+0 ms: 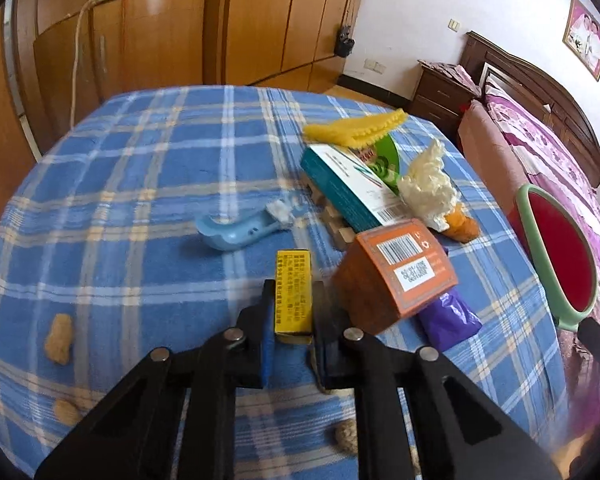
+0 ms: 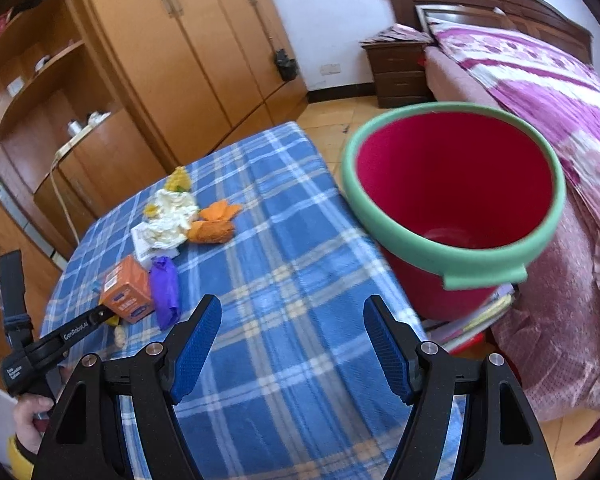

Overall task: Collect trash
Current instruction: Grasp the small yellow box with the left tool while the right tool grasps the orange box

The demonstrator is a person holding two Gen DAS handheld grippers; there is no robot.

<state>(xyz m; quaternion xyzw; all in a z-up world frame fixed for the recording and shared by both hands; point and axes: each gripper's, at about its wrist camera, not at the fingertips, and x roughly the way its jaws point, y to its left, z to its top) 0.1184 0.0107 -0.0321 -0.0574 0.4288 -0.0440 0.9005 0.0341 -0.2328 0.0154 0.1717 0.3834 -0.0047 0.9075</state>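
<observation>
Trash lies scattered on the blue plaid cloth (image 1: pixel 140 184) of the table. One piece, a small yellow box (image 1: pixel 293 292), sits between the pads of the left gripper (image 1: pixel 292 312); the jaws are closed onto its two long sides and grip it. The box points away from the camera, printed face up.

Just right of the yellow box stands an orange box (image 1: pixel 396 272), tilted, barcode face up. A purple bag (image 1: pixel 448 316) lies touching its right side. Behind these, a teal-and-white carton (image 1: pixel 348 184) rests on a wooden rack (image 1: pixel 336 220). A yellow scalloped piece (image 1: pixel 356 126) lies at the far end of the carton, and a crumpled white tissue (image 1: pixel 428 184) lies beside its right edge, with an orange peel (image 1: pixel 460 224) at the tissue's near end. A light blue plastic tool (image 1: pixel 236 228) lies left of the carton. Three tan lumps (image 1: pixel 59 338) lie on the near part of the cloth.

The right gripper (image 2: pixel 292 344) hovers over bare cloth, jaws spread wide, nothing between the blue pads (image 2: pixel 198 344). A red bin (image 2: pixel 452 184) with a green rim stands off the right edge of the table, beside the bed (image 2: pixel 540 92). Its inside appears empty.
</observation>
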